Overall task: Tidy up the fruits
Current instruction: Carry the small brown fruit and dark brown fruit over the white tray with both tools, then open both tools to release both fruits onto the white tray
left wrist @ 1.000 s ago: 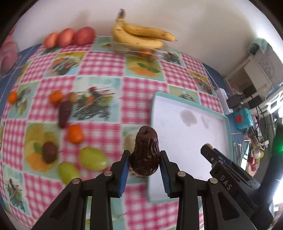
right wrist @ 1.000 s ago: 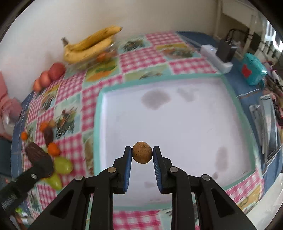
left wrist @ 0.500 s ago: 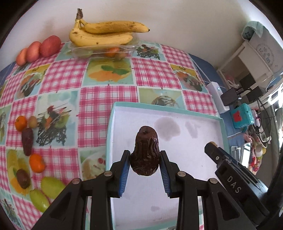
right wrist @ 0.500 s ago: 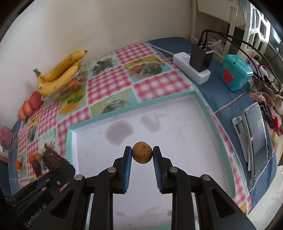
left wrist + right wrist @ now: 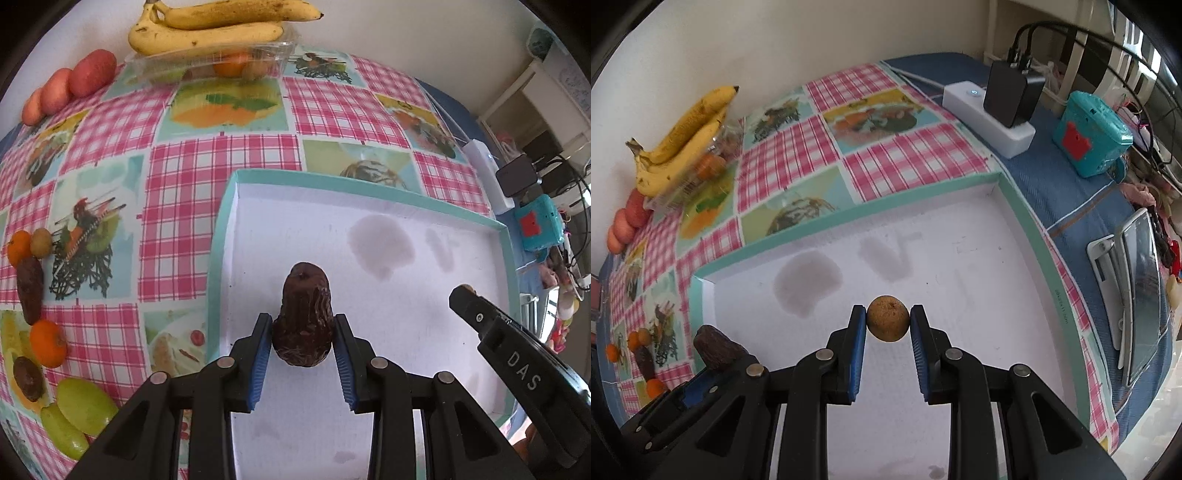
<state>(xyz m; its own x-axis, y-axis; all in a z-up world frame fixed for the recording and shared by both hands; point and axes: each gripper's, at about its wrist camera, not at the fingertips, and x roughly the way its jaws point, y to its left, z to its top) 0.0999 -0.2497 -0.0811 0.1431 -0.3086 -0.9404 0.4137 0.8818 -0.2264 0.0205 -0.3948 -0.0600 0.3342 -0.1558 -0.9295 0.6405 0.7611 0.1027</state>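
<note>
My left gripper is shut on a dark brown wrinkled date and holds it above the near left part of the white tray with a teal rim. My right gripper is shut on a small round tan fruit above the middle of the same tray. The right gripper's black arm shows at the right of the left wrist view. The date shows at the lower left of the right wrist view.
Loose fruits lie left of the tray: small oranges, green grapes, dark dates. Bananas on a clear box and red fruits stand by the wall. A power strip, teal box and tablet lie right.
Both grippers have moved forward over the tray with their fruits still held. The left gripper came from over the tablecloth to above the tray's near left part.
</note>
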